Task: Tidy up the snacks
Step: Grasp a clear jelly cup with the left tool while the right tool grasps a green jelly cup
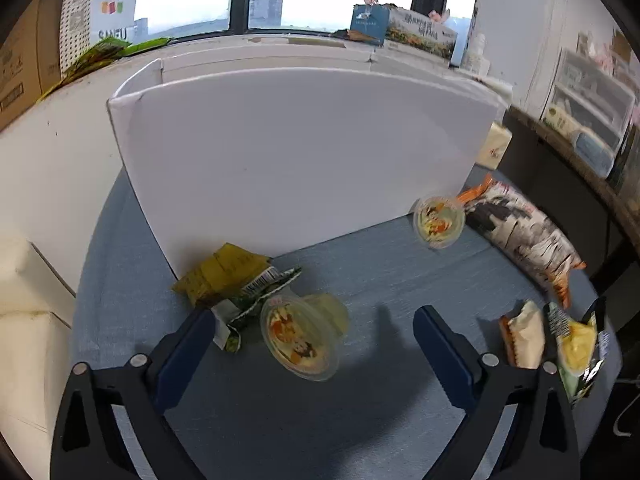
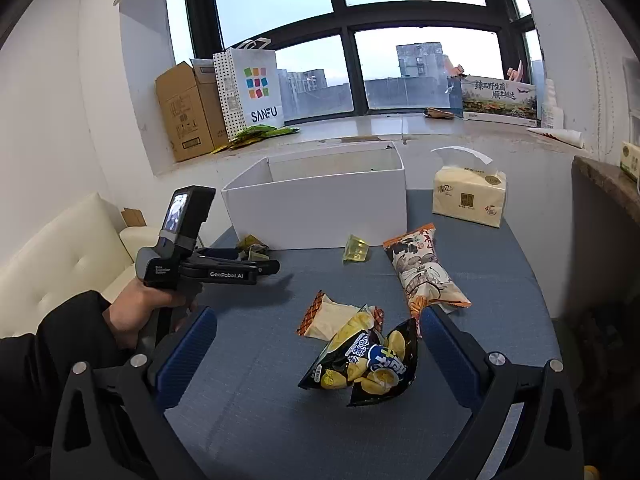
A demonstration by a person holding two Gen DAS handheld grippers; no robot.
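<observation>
A tall white box (image 1: 300,152) (image 2: 320,216) stands open-topped at the back of the blue table. My left gripper (image 1: 314,314) is open and points down at a clear jelly cup (image 1: 304,336) that lies on its side between the fingers, untouched by the pads. A yellow-green packet (image 1: 232,276) lies by the left finger. A second jelly cup (image 1: 438,220) (image 2: 356,249) sits by the box. My right gripper (image 2: 316,312) is open above a dark chip bag (image 2: 360,364) (image 1: 576,348) and a cream packet (image 2: 332,318) (image 1: 524,336). A long orange-and-white snack bag (image 2: 426,276) (image 1: 520,236) lies to the right.
A tissue pack (image 2: 468,196) stands right of the box. A person's hand (image 2: 152,312) in a dark sleeve holds the left tool. A cream sofa (image 2: 72,264) borders the table's left. The windowsill holds a cardboard box (image 2: 188,112) and a paper bag (image 2: 252,88).
</observation>
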